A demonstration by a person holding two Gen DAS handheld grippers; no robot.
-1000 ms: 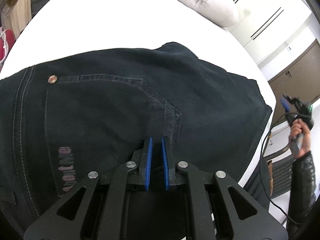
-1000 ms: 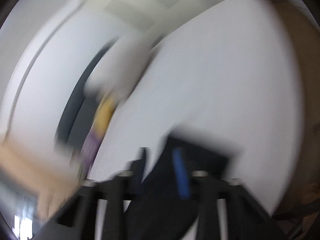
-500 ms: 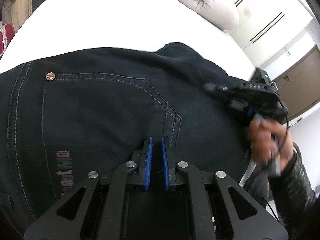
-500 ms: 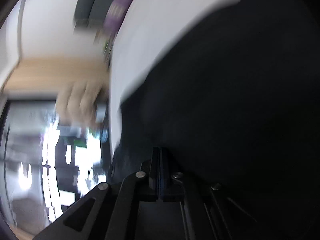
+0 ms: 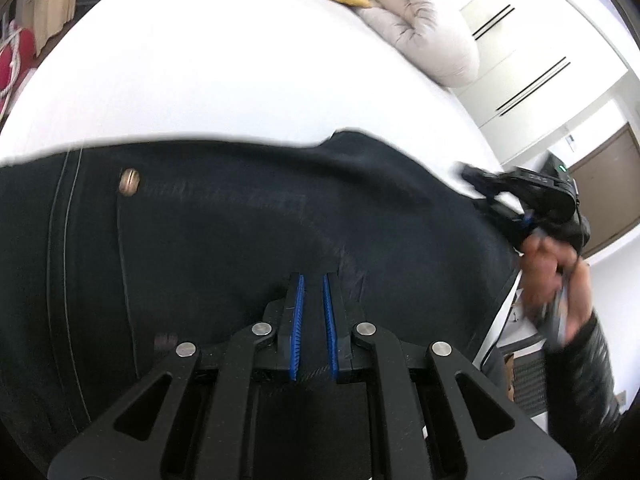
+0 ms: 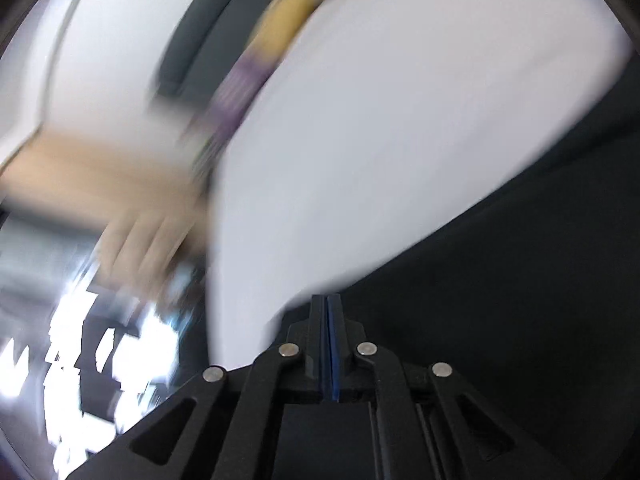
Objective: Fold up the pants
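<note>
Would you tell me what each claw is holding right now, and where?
Left claw pinches the pants beside a pocket seam; right claw is shut at their edge.

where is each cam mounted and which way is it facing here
Left wrist: on the left hand-held gripper, looking along its slightly parted fingers over dark pants on a white bed towards pillows; the person's right hand shows.
Right wrist: on the right hand-held gripper, fingers together, facing across the blurred bed edge.
Shared: pants, bed.
</note>
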